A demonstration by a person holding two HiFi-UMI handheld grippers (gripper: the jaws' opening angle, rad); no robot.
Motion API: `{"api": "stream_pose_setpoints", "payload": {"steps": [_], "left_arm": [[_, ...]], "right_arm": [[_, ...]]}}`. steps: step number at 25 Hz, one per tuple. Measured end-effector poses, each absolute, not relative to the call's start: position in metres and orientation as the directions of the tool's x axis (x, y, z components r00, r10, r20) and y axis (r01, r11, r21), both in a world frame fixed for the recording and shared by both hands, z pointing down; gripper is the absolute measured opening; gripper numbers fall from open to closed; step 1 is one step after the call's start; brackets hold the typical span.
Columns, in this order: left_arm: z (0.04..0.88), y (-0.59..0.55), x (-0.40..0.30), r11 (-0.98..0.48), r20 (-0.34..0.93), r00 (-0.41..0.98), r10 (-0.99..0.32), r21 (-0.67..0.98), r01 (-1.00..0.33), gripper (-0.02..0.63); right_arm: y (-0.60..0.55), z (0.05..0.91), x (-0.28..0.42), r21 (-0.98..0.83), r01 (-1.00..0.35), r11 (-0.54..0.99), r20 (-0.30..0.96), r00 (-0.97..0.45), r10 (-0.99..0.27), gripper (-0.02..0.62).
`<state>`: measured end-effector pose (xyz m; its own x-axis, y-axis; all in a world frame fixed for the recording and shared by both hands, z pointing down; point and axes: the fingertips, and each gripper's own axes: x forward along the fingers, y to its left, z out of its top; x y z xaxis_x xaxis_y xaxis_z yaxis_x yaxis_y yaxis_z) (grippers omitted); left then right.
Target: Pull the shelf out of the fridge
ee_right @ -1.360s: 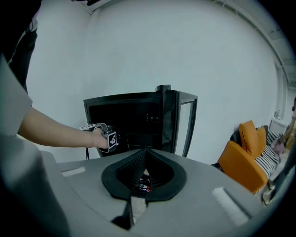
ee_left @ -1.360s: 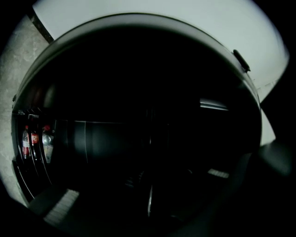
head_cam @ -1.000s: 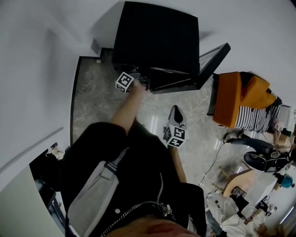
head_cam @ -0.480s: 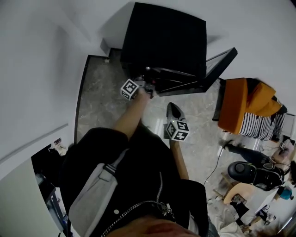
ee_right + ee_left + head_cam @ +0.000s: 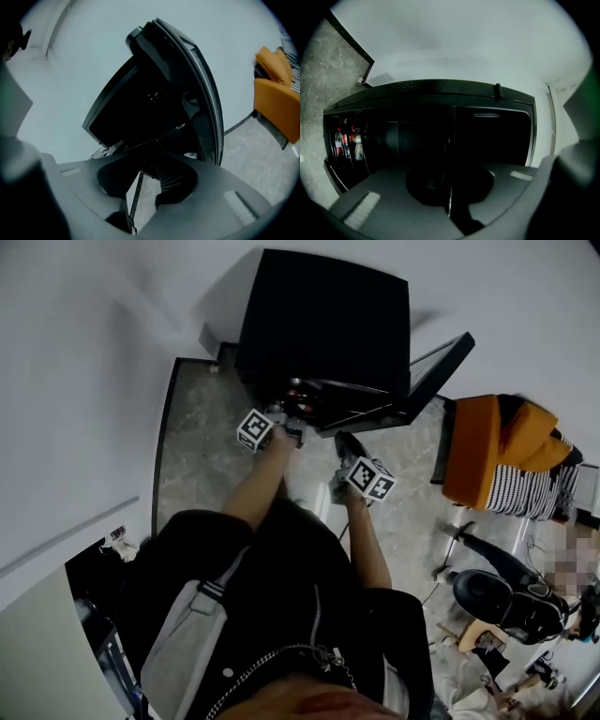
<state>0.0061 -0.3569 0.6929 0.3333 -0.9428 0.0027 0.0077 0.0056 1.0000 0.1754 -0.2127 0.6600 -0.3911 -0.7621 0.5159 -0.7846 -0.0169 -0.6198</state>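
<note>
The right hand-held gripper [image 5: 345,444], jaws apart and gripping nothing, is being brought up beside the left hand-held gripper [image 5: 292,423], which is clamped on the thin edge of the shelf [image 5: 450,206], itself still inside the fridge [image 5: 323,324], so a two-handed pull is apparently being prepared.

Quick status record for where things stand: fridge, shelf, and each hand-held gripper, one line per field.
fridge: black, door swung open
shelf: thin edge running out of the dark interior
left hand-held gripper: at the fridge front, jaws closed on the shelf edge
right hand-held gripper: jaws apart, holding nothing, just short of the fridge
bottles: a few upright in a side rack
</note>
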Motion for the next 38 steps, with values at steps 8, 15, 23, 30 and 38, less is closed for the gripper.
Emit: {"api": "stream_pose_setpoints", "payload": {"steps": [8, 15, 23, 30, 38], "left_arm": [[0.693, -0.355, 0.003, 0.01, 0.008, 0.35, -0.937, 1.0, 0.004, 0.021], [0.689, -0.337, 0.003, 0.013, 0.001, 0.366, -0.931, 0.999, 0.03, 0.021], [0.686, -0.318, 0.002, 0.013, -0.012, 0.382, -0.924, 0.998, 0.061, 0.021], [0.687, -0.302, 0.0, 0.026, 0.004, 0.403, -0.915, 0.998, 0.049, 0.023], [0.689, -0.295, 0.001, 0.029, 0.014, 0.416, -0.909, 0.999, 0.029, 0.021]], "right_arm": [[-0.233, 0.682, 0.194, -0.817, -0.552, -0.167, 0.429, -0.39, -0.815, 0.213], [-0.245, 0.693, 0.216, -0.929, -0.311, -0.202, 0.309, -0.346, -0.886, 0.252], [-0.267, 0.695, 0.225, -0.973, -0.207, -0.105, 0.169, -0.327, -0.93, 0.249], [-0.28, 0.694, 0.211, -0.991, -0.124, -0.046, 0.087, -0.346, -0.934, 0.188], [-0.283, 0.699, 0.21, -0.99, -0.127, -0.066, 0.105, -0.334, -0.937, 0.031]]}}
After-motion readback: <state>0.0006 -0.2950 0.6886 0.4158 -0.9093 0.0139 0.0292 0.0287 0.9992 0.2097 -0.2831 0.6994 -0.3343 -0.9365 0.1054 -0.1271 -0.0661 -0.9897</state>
